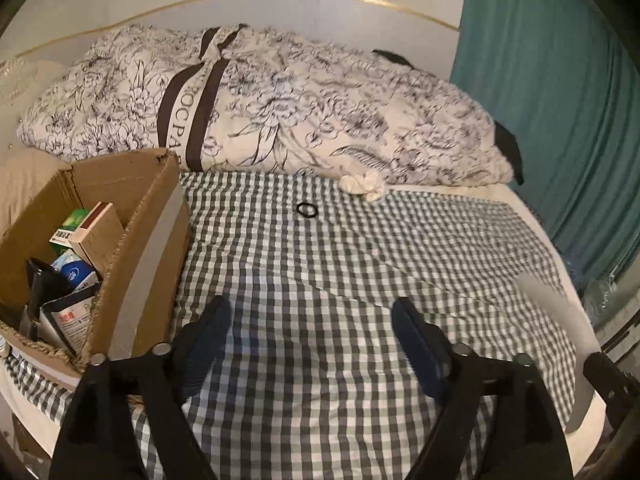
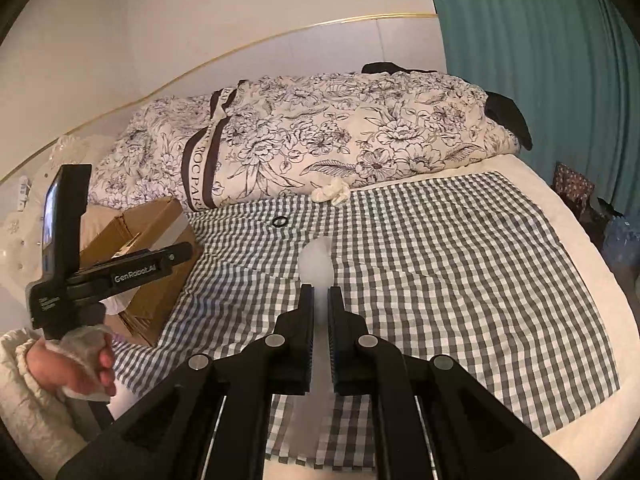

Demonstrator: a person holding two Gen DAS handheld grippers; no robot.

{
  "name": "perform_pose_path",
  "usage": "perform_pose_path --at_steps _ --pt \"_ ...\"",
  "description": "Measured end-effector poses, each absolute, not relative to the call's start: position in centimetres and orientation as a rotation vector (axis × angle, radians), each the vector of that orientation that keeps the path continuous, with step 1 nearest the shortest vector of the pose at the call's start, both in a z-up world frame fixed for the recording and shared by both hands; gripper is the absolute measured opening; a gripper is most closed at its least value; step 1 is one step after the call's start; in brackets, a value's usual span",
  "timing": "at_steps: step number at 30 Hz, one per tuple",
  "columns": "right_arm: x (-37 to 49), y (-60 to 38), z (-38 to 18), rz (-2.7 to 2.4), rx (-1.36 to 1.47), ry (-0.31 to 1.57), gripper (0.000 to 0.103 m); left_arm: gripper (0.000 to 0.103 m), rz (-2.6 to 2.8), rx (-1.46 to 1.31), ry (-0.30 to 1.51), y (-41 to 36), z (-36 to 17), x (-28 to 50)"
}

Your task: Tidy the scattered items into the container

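A cardboard box [image 1: 160, 200] stands at the left of the bed and holds several small packets and cartons. My left gripper [image 1: 312, 306] hovers open over the checked cloth [image 1: 320, 264], just right of the box, with nothing between its fingers. My right gripper [image 2: 320, 289] is shut on a pale white item [image 2: 317, 264] that sticks out ahead of the fingers, too blurred to name. A black hair tie [image 1: 307, 209] [image 2: 279, 221] lies on the cloth. Beyond it, a crumpled white piece [image 1: 364, 184] [image 2: 332, 192] rests against the duvet.
A flowered duvet [image 1: 280, 112] is bunched along the far side of the bed under the white headboard. A teal curtain [image 1: 560, 100] hangs at the right. A person's hand [image 2: 80, 364] holds the left gripper's handle beside the box [image 2: 152, 216].
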State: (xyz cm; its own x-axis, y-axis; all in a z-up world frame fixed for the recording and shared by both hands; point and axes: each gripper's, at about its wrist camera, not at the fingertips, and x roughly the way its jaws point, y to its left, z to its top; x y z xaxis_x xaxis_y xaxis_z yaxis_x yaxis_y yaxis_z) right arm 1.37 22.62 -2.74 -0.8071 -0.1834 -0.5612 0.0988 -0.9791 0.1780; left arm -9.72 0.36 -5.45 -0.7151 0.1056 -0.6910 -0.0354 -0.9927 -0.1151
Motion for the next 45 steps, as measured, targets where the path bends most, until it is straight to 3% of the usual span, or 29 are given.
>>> perform_pose_path --at_steps 7,20,27,28,30,31,32,38,45 --pt "-2.6 23.3 -4.5 -2.823 0.920 -0.248 0.006 0.089 2.840 -1.230 -0.096 1.2 -8.9 -15.6" --pt "-16.2 25.6 -10.6 -2.789 0.985 -0.255 0.006 0.089 2.870 -1.426 -0.096 3.0 -18.8 -35.2" --pt "-20.1 26.6 -14.2 -2.769 1.025 -0.291 0.006 0.095 2.889 -1.481 -0.075 2.8 -21.2 -39.6" --pt "-20.3 26.7 -14.7 -2.766 1.032 -0.297 0.007 0.092 2.888 -1.471 -0.064 2.9 -21.2 -39.7" --pt "-20.6 26.7 -15.4 -2.767 1.050 -0.306 0.007 0.055 2.859 -1.410 -0.057 3.3 -20.9 -39.2" --pt "-20.5 26.6 -15.6 -2.767 1.054 -0.313 0.007 0.014 2.853 -1.391 -0.035 3.5 -20.7 -38.9" --pt "-20.5 26.6 -15.8 -2.764 1.059 -0.319 0.007 0.004 2.831 -1.385 -0.007 3.8 -20.7 -38.7" --pt "-19.9 26.5 -14.8 -2.781 1.052 -0.302 0.007 0.004 2.813 -1.375 -0.022 3.6 -20.0 -35.7" --pt "-18.0 26.2 -12.5 -2.794 1.041 -0.313 0.007 0.004 2.817 -1.267 0.026 3.7 -15.2 -27.2"
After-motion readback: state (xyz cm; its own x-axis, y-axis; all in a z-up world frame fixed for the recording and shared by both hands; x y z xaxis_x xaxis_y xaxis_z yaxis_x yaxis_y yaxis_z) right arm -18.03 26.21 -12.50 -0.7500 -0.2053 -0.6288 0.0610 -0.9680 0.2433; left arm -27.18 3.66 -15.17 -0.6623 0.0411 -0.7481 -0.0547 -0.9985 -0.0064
